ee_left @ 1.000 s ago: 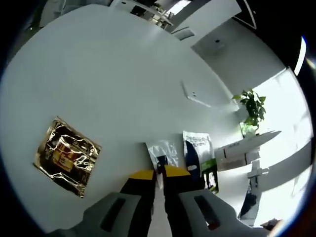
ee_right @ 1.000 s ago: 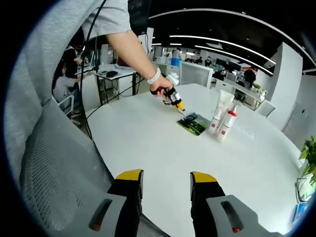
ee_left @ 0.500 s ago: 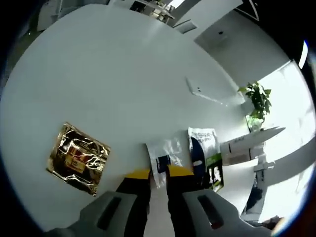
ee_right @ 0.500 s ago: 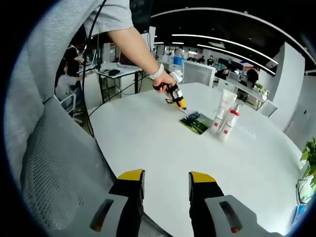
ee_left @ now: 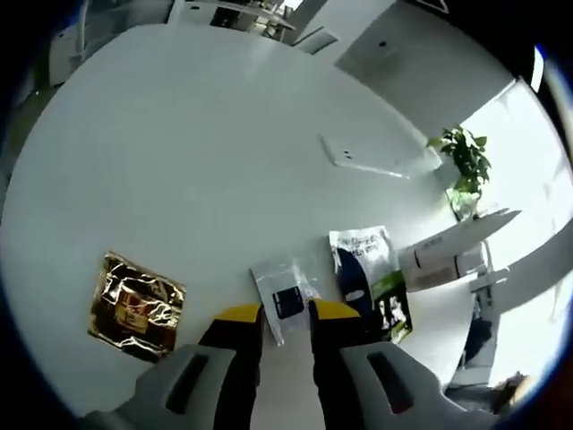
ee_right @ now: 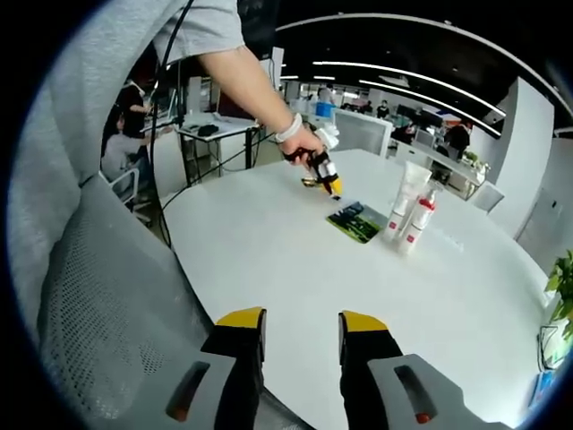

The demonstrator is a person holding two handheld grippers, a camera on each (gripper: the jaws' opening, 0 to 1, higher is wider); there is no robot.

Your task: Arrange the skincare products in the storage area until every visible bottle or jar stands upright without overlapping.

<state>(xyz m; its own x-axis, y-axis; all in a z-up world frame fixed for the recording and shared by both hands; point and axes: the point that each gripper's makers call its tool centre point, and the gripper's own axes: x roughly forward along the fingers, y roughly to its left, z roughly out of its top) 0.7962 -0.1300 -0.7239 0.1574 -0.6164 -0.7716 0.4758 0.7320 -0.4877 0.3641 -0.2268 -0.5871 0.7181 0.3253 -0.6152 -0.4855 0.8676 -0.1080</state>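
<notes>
In the left gripper view my left gripper (ee_left: pixel 286 313) is open low over the white table (ee_left: pixel 197 143), its jaws either side of a clear sachet with a dark label (ee_left: pixel 285 294) lying flat. A gold foil sachet (ee_left: pixel 136 305) lies to the left, a green, blue and white sachet (ee_left: pixel 369 282) to the right, and beyond that a white tube (ee_left: pixel 443 258). In the right gripper view a hand holds the left gripper (ee_right: pixel 324 177) beside the green sachet (ee_right: pixel 356 221). The white tube (ee_right: pixel 407 193) and a red-labelled bottle (ee_right: pixel 417 224) stand upright. My right gripper (ee_right: pixel 302 324) is open and holds nothing.
A flat white panel (ee_left: pixel 358 159) lies further along the table and a potted plant (ee_left: pixel 466 166) stands past its edge. A grey mesh chair (ee_right: pixel 98 296) is close on the left of the right gripper view, with office desks behind.
The left jaws, shut on the clear sachet a second ago, have spread apart and the sachet lies flat on the table. The right gripper has hardly moved.
</notes>
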